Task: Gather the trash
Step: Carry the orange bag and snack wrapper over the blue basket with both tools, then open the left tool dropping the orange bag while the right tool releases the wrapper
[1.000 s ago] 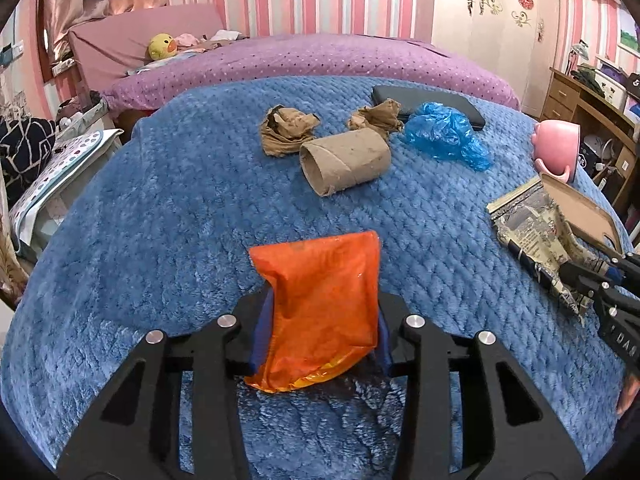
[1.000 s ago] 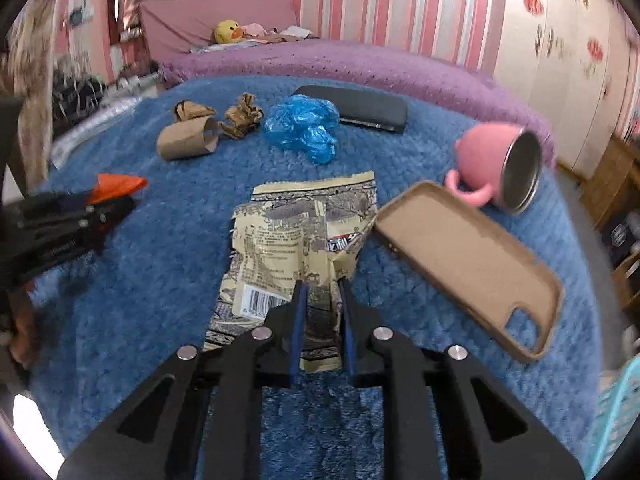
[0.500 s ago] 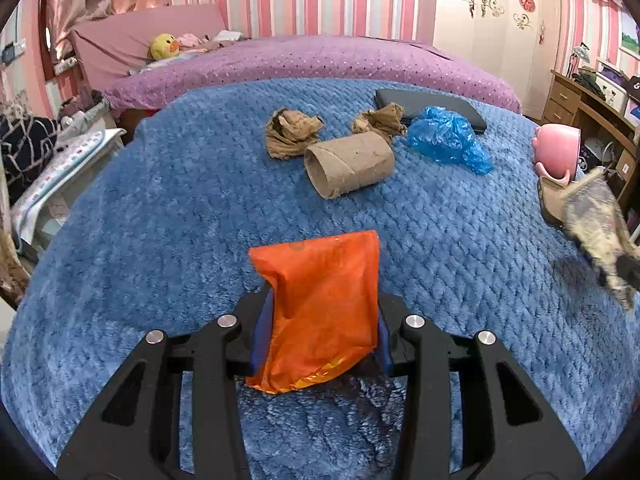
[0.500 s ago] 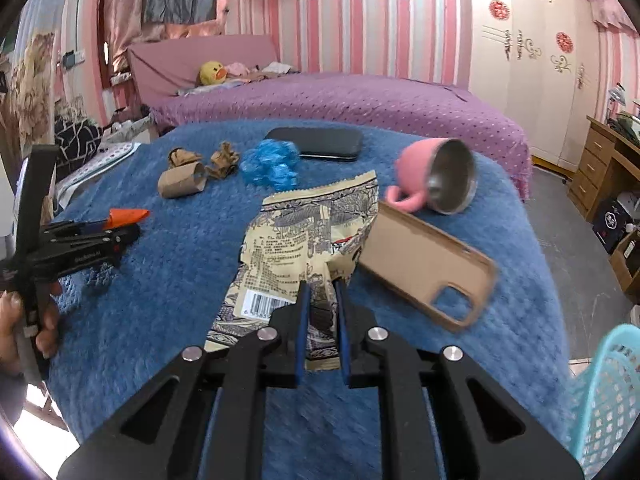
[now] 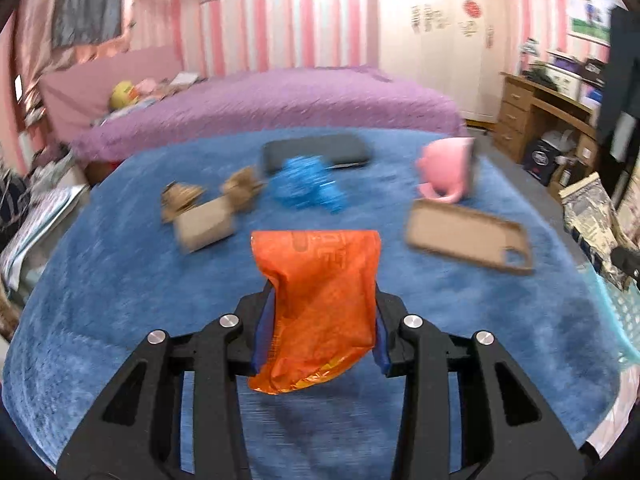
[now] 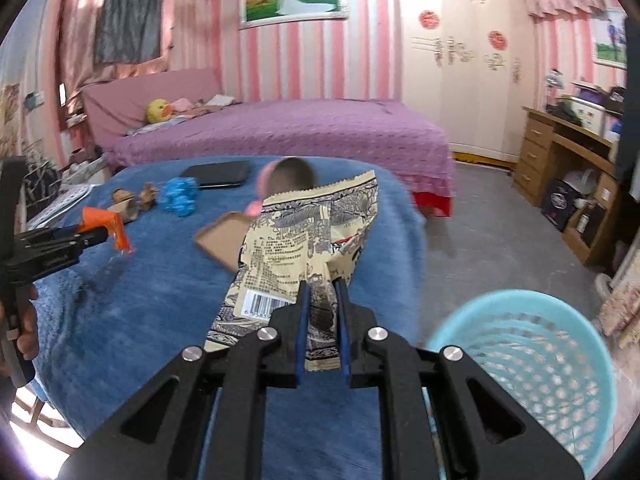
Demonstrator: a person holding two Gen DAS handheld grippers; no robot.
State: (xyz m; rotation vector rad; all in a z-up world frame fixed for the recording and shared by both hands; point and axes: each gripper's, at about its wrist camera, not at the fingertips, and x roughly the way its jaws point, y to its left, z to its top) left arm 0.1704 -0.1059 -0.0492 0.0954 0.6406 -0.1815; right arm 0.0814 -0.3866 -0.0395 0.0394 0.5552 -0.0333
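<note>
Pinching orange wrapper (image 5: 320, 304) in left claw (image 5: 318, 330), printed snack bag (image 6: 308, 248) in right claw (image 6: 322, 320)

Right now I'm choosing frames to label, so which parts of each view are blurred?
Left wrist view: cardboard tube, blue bag and pink mug smear; orange wrapper stays sharp. Right wrist view: printed wrapper crisp, mug behind blurred, basket soft.
</note>
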